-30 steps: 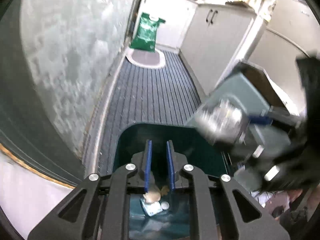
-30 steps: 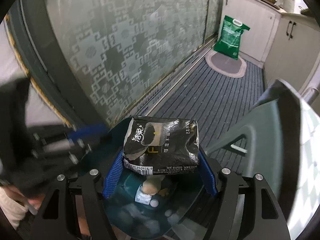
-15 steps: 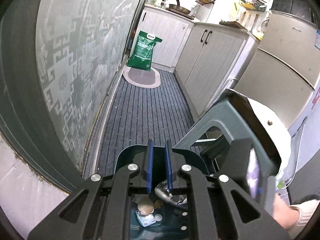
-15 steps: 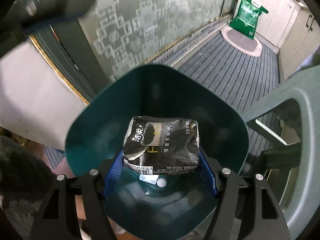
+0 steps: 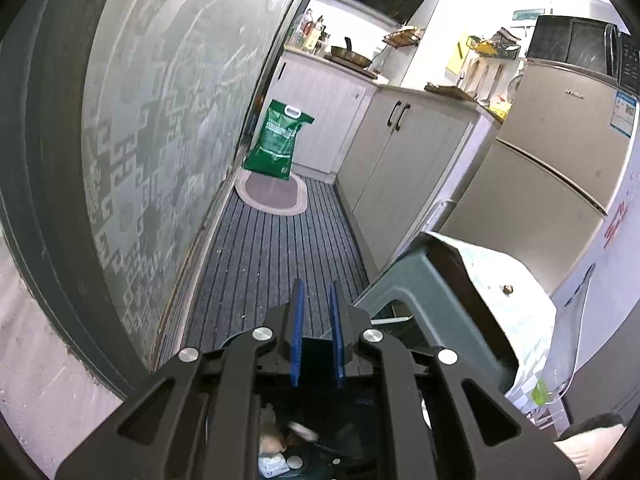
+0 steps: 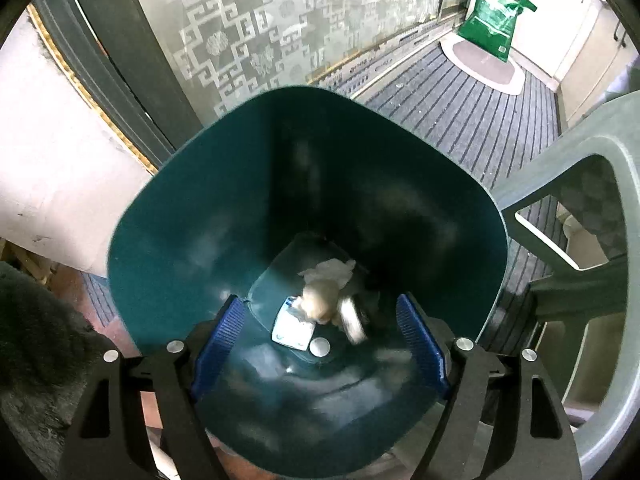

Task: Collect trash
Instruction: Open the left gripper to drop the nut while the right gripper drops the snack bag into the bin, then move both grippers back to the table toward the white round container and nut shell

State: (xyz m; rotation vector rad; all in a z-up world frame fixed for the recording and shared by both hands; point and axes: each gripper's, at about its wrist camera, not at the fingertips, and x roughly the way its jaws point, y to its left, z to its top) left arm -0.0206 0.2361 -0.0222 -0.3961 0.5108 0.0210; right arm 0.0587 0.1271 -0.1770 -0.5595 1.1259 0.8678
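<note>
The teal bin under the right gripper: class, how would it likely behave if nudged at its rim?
The teal bin is probably light: only a few scraps lie at its bottom. Its tall, flaring walls suggest it could tip or slide when pushed at the rim. The thin plastic may flex slightly.

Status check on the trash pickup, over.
Right tongs open, empty, above the teal bin. Left tongs nearly closed, empty. Wrapper blurred inside the bin with other trash. Grey stool close beside.
</note>
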